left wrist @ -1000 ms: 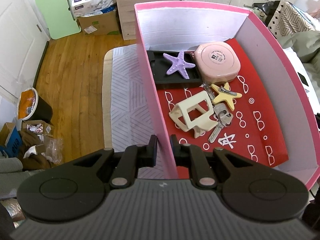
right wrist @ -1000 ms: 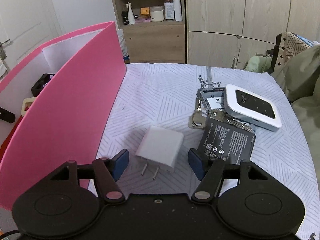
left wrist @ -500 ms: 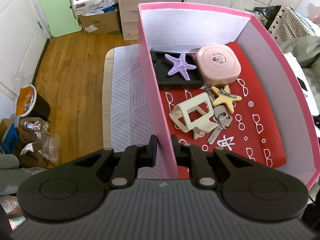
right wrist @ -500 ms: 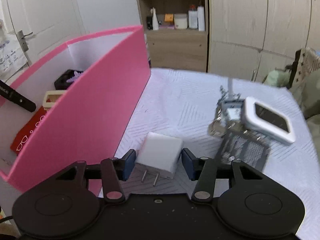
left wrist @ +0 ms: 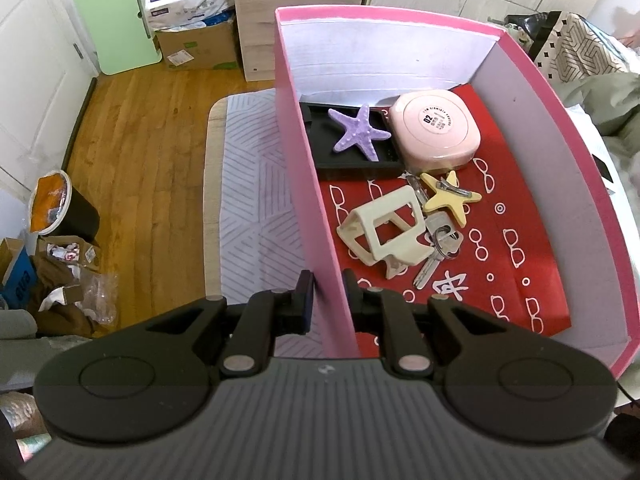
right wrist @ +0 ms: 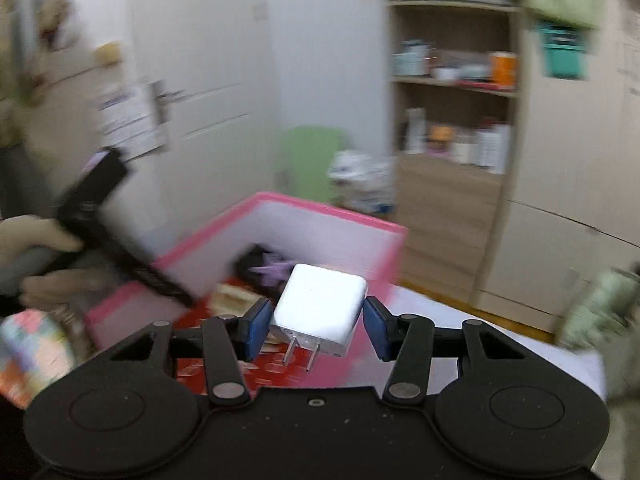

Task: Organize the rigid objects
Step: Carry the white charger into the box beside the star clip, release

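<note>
A: While the right gripper [right wrist: 316, 326] carries the white charger [right wrist: 322, 312] above the pink box [right wrist: 320, 220], what worries you?

B: The hold itself. Its blue fingers [right wrist: 256, 326] are closed about halfway onto the charger's two sides, prongs pointing back at the camera, and the charger sits tilted between them. The right wrist view is smeared, so I judge the hand is swinging fast. A smooth plastic block gripped only by its sides could slip out early.

A: And land where?

B: Possibly on the box's rim or outside it on the patterned cloth [left wrist: 256, 200]. The charger looks to be over the near corner, though the blur makes that hard to tell.

A: What about the left gripper [left wrist: 324, 300]?

B: Its fingers are nearly shut, pinching the box's left wall [left wrist: 308, 200] between them. If it tugs, the thin wall could bend or the box could slide.

A: Anything inside at risk?

B: The floor already holds a purple starfish [left wrist: 360, 132], a pink case [left wrist: 434, 134], a cream holder [left wrist: 384, 232], a yellow star [left wrist: 450, 196] and keys [left wrist: 436, 252]. A hard drop could knock them about.
</note>
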The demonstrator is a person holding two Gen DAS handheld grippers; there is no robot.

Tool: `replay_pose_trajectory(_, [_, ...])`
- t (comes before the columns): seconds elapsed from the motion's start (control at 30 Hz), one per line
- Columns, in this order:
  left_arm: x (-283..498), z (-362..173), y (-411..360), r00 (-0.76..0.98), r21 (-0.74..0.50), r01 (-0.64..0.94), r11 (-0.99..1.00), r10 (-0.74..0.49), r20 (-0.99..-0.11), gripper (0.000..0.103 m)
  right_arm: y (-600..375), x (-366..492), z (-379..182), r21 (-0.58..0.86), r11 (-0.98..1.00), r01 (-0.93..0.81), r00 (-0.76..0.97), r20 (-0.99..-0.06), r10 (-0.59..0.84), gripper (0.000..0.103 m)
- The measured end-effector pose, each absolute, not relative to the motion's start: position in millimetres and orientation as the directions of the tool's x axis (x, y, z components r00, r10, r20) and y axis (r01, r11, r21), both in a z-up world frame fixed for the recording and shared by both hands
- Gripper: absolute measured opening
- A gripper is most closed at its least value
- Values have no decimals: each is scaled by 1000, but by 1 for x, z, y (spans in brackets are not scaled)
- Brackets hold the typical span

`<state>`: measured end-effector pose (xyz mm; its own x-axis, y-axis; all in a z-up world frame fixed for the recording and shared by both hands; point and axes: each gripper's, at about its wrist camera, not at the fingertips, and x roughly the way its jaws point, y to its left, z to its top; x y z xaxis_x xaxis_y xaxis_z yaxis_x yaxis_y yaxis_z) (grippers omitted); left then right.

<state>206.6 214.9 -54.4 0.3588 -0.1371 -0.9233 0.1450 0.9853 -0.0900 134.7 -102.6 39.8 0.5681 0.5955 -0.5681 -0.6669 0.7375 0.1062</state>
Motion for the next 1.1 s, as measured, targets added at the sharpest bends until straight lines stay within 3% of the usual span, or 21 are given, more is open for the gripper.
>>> replay_pose_trajectory(0.13, [205,-54,216,364,-95,142,985,-142,-921,13,-56,170,33,128,637,-760,379,-708,595,56])
replay_pose_trajectory(0.27, [204,-54,217,369,-95,140,986,-141,-919,13,-18,199,8,48,540,-840,262,-836,481,56])
replay_pose_trajectory(0.53, [206,-53,212,353,-75,164,984,-129,-927,13,21,216,-34,-44,395,-918,153,-956,250,56])
replay_pose_trajectory(0.67, [206,-54,215,353,-85,162,983,-139,-925,13,24,217,-43,-64,396,-916,169,-956,238,56])
replay_pose_trajectory(0.83, [204,-54,213,363,-70,170,983,-129,-923,13,13,215,-28,-97,453,-886,257,-917,306,69])
replay_pose_trajectory(1.1, [202,-53,213,369,-74,177,981,-136,-920,13,-39,198,20,-28,567,-823,351,-810,470,69])
